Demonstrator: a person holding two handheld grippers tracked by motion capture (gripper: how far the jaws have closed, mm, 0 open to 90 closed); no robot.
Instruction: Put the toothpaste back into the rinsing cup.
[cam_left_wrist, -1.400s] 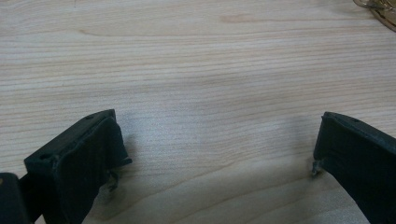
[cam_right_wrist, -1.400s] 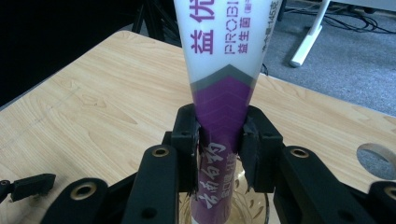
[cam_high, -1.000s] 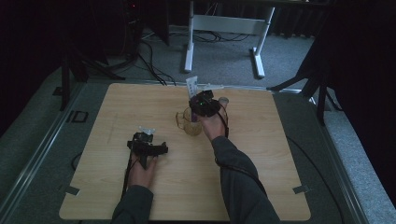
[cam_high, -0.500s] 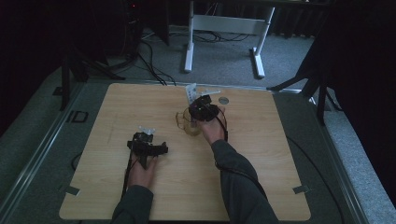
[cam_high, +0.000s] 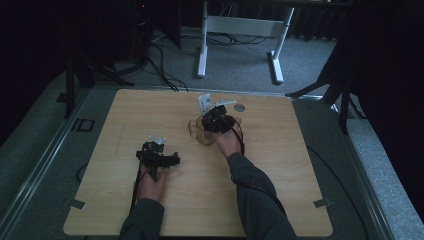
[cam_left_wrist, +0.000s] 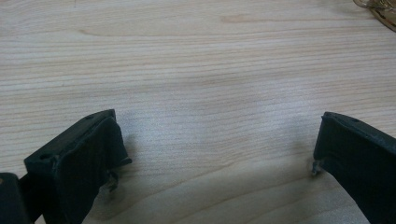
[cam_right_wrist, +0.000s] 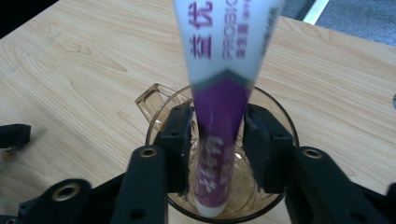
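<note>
Left gripper (cam_high: 159, 159) rests on the table (cam_high: 280, 165) at about 7 o'clock from the cup, jaws spread wide with nothing but bare wood between them.

The clear amber cup (cam_right_wrist: 219, 158) stands upright near table centre. The toothpaste tube (cam_right_wrist: 219, 116), white and purple, stands cap-down inside it, its flat tail leaning up over the rim toward 12 o'clock.

Right gripper (cam_right_wrist: 218, 140) sits over the cup, its jaws having just been opening; the pads flank the tube with slight gaps, so the grip appears released.

Judged step: depositing the tube in the cup. Next move calls for lifting the right gripper straight up, clear of tube and rim, without tipping the cup.
</note>
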